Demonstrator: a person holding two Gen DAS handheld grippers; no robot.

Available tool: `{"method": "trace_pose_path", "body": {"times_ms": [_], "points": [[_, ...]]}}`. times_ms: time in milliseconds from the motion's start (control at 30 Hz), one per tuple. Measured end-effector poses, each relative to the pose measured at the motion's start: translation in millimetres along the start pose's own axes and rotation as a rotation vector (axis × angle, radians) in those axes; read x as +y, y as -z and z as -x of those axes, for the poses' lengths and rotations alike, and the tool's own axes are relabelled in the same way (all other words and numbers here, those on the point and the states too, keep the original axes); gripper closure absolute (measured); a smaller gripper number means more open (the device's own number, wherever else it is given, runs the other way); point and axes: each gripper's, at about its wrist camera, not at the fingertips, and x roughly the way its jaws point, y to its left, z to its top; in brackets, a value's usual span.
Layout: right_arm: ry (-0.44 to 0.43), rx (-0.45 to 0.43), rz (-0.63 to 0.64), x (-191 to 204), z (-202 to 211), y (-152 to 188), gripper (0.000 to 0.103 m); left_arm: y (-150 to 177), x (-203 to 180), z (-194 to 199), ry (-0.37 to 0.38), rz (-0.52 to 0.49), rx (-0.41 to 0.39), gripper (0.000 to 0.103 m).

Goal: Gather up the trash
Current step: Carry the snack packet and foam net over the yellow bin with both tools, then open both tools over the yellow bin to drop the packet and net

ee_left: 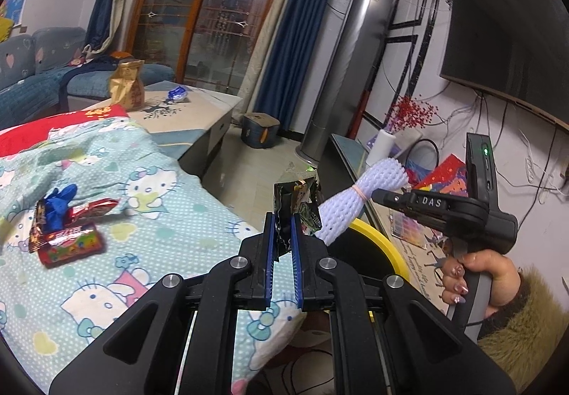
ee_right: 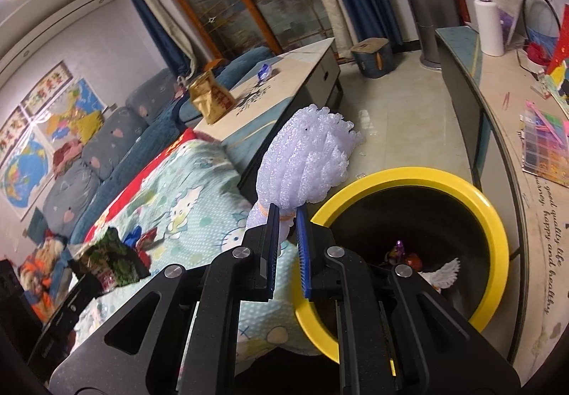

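We are holding a gripper in each hand beside a bed spread with a cartoon-cat blanket (ee_left: pixel 117 235).

Left gripper (ee_left: pixel 282 217): its jaws are clenched on a crumpled dark foil wrapper (ee_left: pixel 297 197), which is sticking up from between the blue pads. In the right wrist view the same wrapper (ee_right: pixel 110 259) is showing at lower left, above the blanket.

Right gripper (ee_right: pixel 288 213): its jaws are clamped on a white foam net sleeve (ee_right: pixel 309 160), gripping it at the waist where an orange rubber band is cinching it; the flared end is standing above the pads. In the left wrist view the sleeve (ee_left: pixel 346 203) is lying tilted, with the right gripper (ee_left: pixel 378 195) holding it from the right and the right hand (ee_left: pixel 476 274) wrapping the handle, a fur-trimmed cuff at the wrist.

We are observing a black bin with a yellow rim (ee_right: pixel 494 217) on the floor just beside the bed edge, directly ahead and to the right of the right gripper. Some trash is already lying in it, including a white net piece (ee_right: pixel 442 275).

Remaining on the blanket: a cluster of red snack wrappers (ee_left: pixel 69 240) with a blue scrap (ee_left: pixel 60 203) on top, well apart from both grippers. On the low table (ee_left: pixel 199 103) beyond, a gold bag (ee_left: pixel 126 85) is standing and a blue wrapper (ee_left: pixel 177 94) is lying near it.
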Motion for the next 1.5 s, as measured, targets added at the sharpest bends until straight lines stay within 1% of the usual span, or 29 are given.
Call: {"method": "trace_pose_path", "body": {"times_ms": [700,900,1267,1500], "points": [[0.099,-0.061,-0.082,-41.5,13.9,-8.9,0.096,12.8,-50.0,-34.7,0.097,-0.095,0.061,0.094],[0.120,-0.057,-0.115,-57.8,13.6,-8.2,0.096,15.3,-58.3,-46.7,0.118,-0.109,0.079,0.094],[0.171,-0.057,-0.156,-81.2,14.6,-7.1,0.096,26.8,-76.4,-80.0,0.137,-0.130,0.145,0.094],[0.232,-0.075,-0.125,-86.6,16.2,-6.2,0.096,37.7,-83.3,-105.5,0.140,-0.150,0.201,0.094]]}}
